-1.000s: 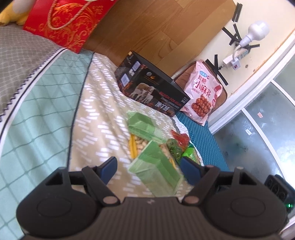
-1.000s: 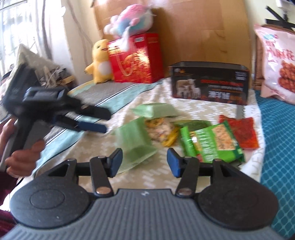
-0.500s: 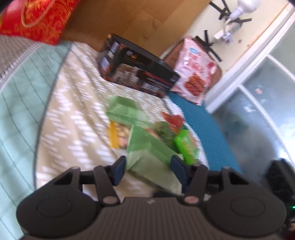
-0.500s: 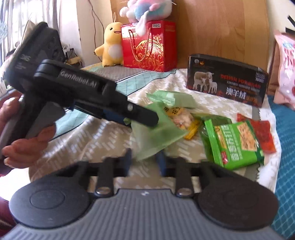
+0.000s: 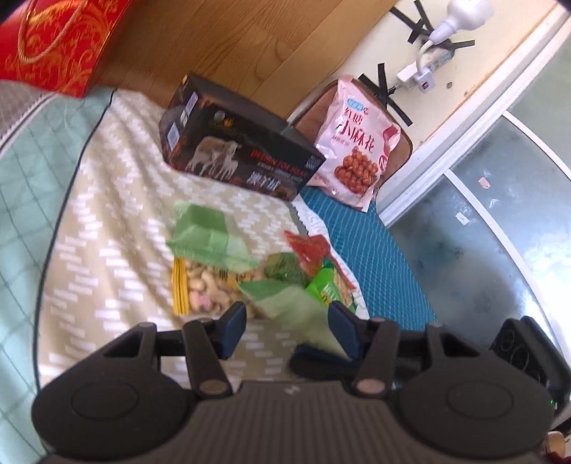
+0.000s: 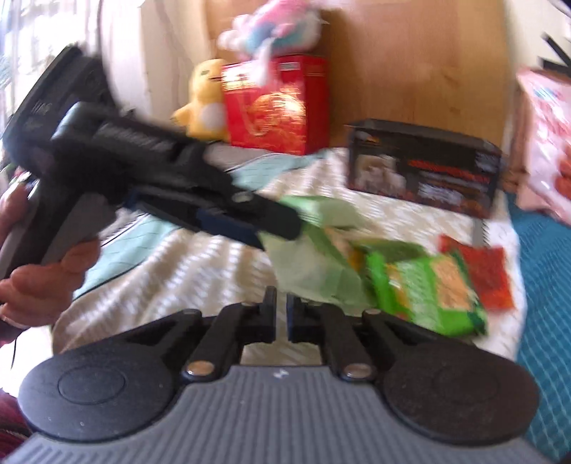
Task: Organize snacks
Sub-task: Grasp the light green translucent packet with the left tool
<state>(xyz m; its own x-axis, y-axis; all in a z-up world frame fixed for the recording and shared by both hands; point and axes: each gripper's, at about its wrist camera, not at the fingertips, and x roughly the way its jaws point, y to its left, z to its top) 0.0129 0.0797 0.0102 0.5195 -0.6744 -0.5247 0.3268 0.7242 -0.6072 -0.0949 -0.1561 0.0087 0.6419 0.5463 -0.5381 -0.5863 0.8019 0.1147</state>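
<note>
**Pale green bag pinched on the right, left tongs spread around it**

I've got the pale green bag (image 6: pixel 314 275) up off the bedspread (image 5: pixel 117 221), at the near edge of the snack pile. My right gripper (image 6: pixel 281 314) is clenched on its lower edge; fingers nearly touch w/ just the thin film between. My left gripper (image 5: pixel 287 323) is spread wide, one blue pad either side of the same bag (image 5: pixel 296 303), neither pad clearly pressing it. In the right view the left gripper (image 6: pixel 282 228) comes in from the left w/ its tip at the bag's upper edge; blur there, so I can't tell contact.

Just behind the bag: a peanut pack (image 5: pixel 203 285) w/ yellow edge, a second pale green bag (image 5: pixel 207 235) lying partly on it, a bright green packet (image 6: pixel 428 289), and a red packet (image 6: pixel 485 271) furthest to that side. All bunched together, touching or overlapping.

Further back a black box (image 5: pixel 235 153) stands on the bedspread, open top. Beside it a pink bag (image 5: pixel 357 146) leans upright near the wall. Red gift bag (image 6: pixel 274 107) sits by the wood headboard (image 5: pixel 221 46) w/ a yellow plush (image 6: pixel 205 100) next to it and a pastel plush (image 6: pixel 274 28) on top. Right view is pretty smeared overall.
</note>
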